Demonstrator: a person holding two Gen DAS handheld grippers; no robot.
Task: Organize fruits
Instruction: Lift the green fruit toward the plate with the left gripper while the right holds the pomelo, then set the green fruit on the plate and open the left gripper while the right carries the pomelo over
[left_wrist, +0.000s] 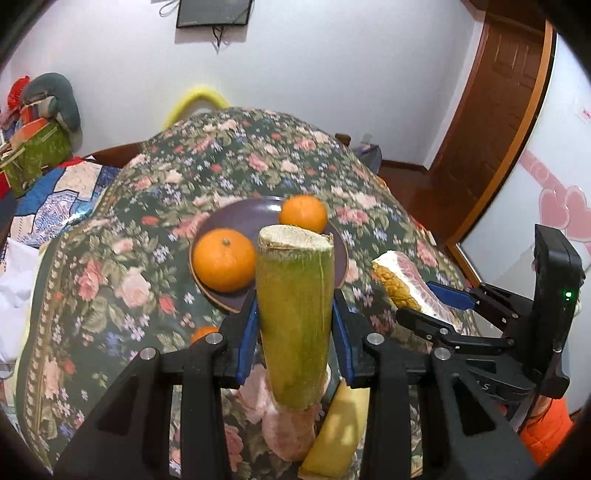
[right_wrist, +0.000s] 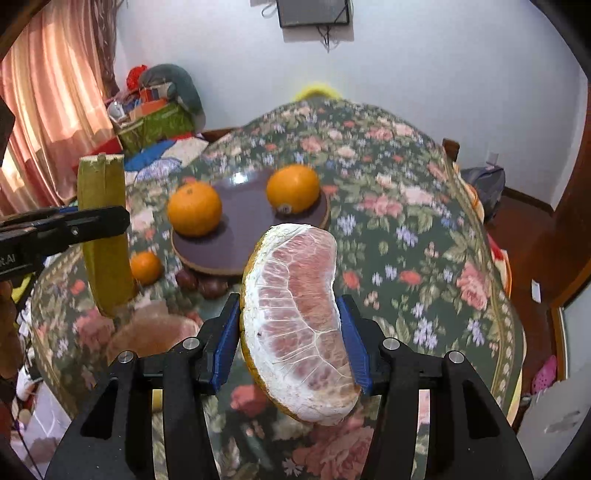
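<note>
My left gripper (left_wrist: 295, 310) is shut on a green sugarcane piece (left_wrist: 293, 317), held upright above the table; it also shows in the right wrist view (right_wrist: 105, 236). My right gripper (right_wrist: 291, 325) is shut on a pomelo wedge (right_wrist: 299, 317), also seen in the left wrist view (left_wrist: 410, 284). A purple plate (left_wrist: 243, 218) (right_wrist: 240, 225) ahead holds two oranges (left_wrist: 224, 259) (left_wrist: 303, 214) (right_wrist: 194, 208) (right_wrist: 293, 188).
A small orange (right_wrist: 146, 267) and dark fruits (right_wrist: 201, 282) lie on the floral tablecloth (right_wrist: 406, 236) beside the plate. A pomelo piece (right_wrist: 155, 332) lies below the cane. A yellow piece (left_wrist: 340, 435) lies under my left gripper. Clutter (right_wrist: 159, 110) stands far left.
</note>
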